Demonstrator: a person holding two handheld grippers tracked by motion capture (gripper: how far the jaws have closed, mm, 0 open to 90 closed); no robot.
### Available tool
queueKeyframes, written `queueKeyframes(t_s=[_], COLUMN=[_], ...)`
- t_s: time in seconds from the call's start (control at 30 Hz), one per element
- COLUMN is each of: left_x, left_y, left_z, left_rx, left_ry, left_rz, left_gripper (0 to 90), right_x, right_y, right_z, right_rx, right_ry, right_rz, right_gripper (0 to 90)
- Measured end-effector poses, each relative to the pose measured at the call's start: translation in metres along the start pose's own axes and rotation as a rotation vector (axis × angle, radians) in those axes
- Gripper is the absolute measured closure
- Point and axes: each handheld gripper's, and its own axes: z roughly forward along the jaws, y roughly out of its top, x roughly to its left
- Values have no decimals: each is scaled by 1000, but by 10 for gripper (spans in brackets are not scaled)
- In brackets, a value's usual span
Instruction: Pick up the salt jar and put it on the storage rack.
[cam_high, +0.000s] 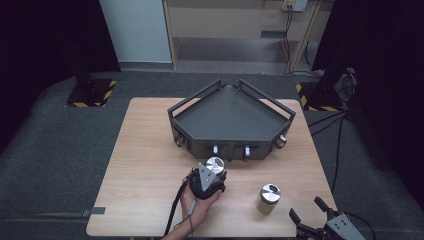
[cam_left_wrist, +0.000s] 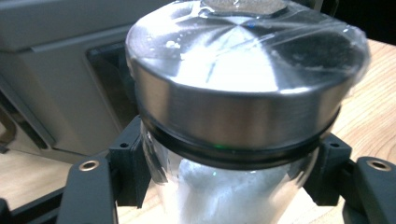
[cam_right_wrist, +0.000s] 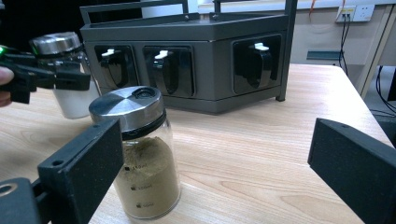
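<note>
A glass jar of white powder (cam_left_wrist: 233, 186) with a steel lid (cam_high: 215, 164) sits between the jaws of my left gripper (cam_high: 212, 175), which is shut on its glass body just below the lid. In the right gripper view this white jar (cam_right_wrist: 70, 100) stands at the far left, held by the left gripper (cam_right_wrist: 65, 79). A second jar with brown powder (cam_right_wrist: 144, 177) and a steel lid (cam_high: 270, 192) stands upright on the table. My right gripper (cam_high: 306, 210) is open at the table's near right corner, its jaws wide apart, with the brown jar ahead of its left jaw.
A dark grey angular rack (cam_high: 232, 120) with a railed top and front slots holding clips (cam_right_wrist: 170, 70) stands at the middle back of the wooden table (cam_high: 145, 150). Cables run over the floor at the right (cam_high: 330, 122).
</note>
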Motion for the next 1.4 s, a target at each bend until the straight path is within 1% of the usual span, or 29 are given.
queueKeyframes(t_s=[0.17, 0.27, 0.37, 0.4, 0.47, 0.5, 0.57, 0.63, 0.77, 0.9, 1.0, 1.1, 1.2, 1.27, 1.37, 1.4], left_x=[3, 5, 8, 10, 16, 17, 20, 25, 33, 37, 38, 39, 42, 44, 48, 49], left_y=[10, 19, 29, 36, 47, 50, 60, 70, 87, 97, 100, 103, 108, 112, 121, 123], left_z=[-6, -10, -14, -16, -17, -17, -17, -15, -11, -9, -8, -5, 3, 10, 24, 27], left_rx=[-14, -30, -52, -60, -73, -81, -103, -129, -159, -177, -183, -184, -185, -189, -194, -194], left_ry=[6, 5, 7, 8, 8, 11, 33, 53, 82, 100, 105, 109, 119, 129, 156, 158], left_rz=[12, 10, 18, 16, -1, 1, 24, 25, 36, 48, 49, 48, 48, 41, 53, 55], left_gripper=[298, 298, 298, 298, 298, 298, 298, 298, 298, 298, 298, 298, 298, 298, 298, 298], right_x=[1, 1, 1, 2, 2, 2, 2, 2, 1, 1, 0, 0, 0, 0, 1, 1], right_y=[0, 0, 0, 0, 0, 0, 0, 1, 0, 0, 0, 0, 1, 1, 1, 1], right_z=[0, 1, 1, 1, 1, 1, 1, 1, 0, 0, 0, 0, 0, 0, 0, 0], right_rx=[2, 1, 0, 0, 0, 0, 0, 0, 0, 0, -1, -1, -2, -3, -2, -1], right_ry=[3, 4, 5, 5, 5, 5, 5, 6, 4, 0, -1, -1, -1, -2, -1, 0], right_rz=[0, 1, -2, -1, -2, -2, -2, -3, -1, 0, 2, 3, 1, 1, 0, 1], right_gripper=[38, 38, 38, 38, 38, 38, 38, 38, 38, 38, 38, 38, 38, 38, 38, 38])
